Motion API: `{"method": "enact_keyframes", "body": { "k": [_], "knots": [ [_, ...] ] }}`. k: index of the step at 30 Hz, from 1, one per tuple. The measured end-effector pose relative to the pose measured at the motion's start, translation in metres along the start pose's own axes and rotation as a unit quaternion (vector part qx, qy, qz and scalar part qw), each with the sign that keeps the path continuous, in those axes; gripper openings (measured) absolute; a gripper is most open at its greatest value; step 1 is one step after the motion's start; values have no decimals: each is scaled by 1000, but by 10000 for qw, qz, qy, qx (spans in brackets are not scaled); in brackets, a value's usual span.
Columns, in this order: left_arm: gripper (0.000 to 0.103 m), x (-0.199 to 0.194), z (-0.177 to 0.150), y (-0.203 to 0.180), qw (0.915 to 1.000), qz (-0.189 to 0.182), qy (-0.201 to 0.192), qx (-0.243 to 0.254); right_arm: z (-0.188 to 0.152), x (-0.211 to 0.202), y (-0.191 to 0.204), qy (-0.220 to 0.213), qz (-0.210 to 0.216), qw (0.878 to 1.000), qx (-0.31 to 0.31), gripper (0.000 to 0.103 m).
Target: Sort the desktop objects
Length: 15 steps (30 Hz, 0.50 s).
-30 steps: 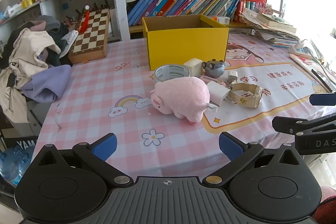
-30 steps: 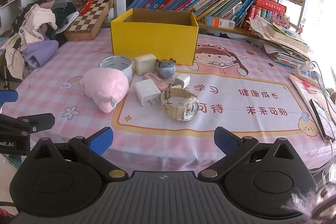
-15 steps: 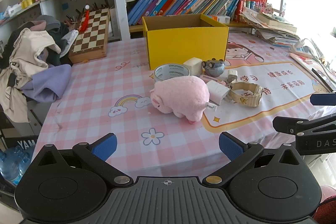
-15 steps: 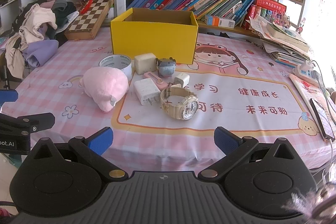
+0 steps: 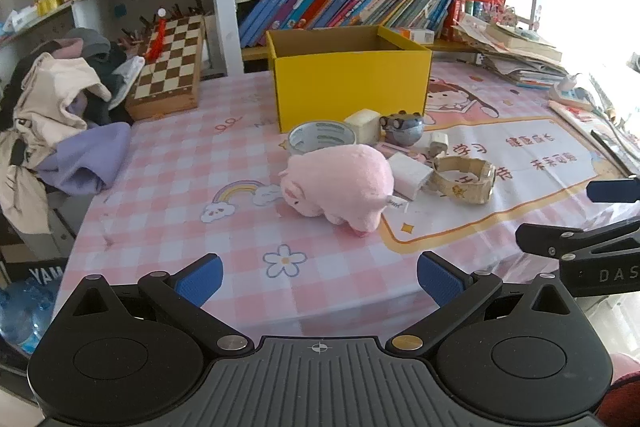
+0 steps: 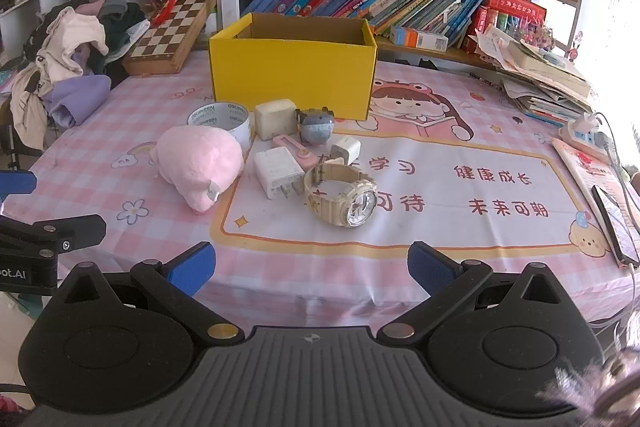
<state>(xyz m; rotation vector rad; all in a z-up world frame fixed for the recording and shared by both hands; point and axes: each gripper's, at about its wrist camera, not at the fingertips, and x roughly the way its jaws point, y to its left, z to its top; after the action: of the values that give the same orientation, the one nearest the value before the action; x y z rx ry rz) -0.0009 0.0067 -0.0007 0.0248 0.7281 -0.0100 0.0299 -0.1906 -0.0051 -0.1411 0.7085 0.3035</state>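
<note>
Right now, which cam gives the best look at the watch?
Right wrist. There the watch lies close and unobstructed, dial turned toward the lens, strap loop fully visible beside the white charger. Left wrist shows the watch farther off and side-on: only the band's outer side, no dial.

The worktop wears a pink checked cloth. On it stand a yellow box, a tape roll, a pink plush pig, two white chargers, a beige watch and a chessboard. Clothes lie at its left edge, perhaps partly on a chair.
</note>
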Motion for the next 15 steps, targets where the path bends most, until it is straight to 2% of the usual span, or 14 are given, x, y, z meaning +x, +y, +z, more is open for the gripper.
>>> {"method": "enact_keyframes", "body": {
  "k": [5, 15],
  "knots": [
    [103, 0, 1, -1, 10000, -52, -54, 11, 1, 0, -2, -4, -3, 10000, 11, 103],
    [103, 3, 0, -1, 9998, -169, 95, 40, 0, 0, -1, 19, 25, 10000, 12, 103]
  ]
}}
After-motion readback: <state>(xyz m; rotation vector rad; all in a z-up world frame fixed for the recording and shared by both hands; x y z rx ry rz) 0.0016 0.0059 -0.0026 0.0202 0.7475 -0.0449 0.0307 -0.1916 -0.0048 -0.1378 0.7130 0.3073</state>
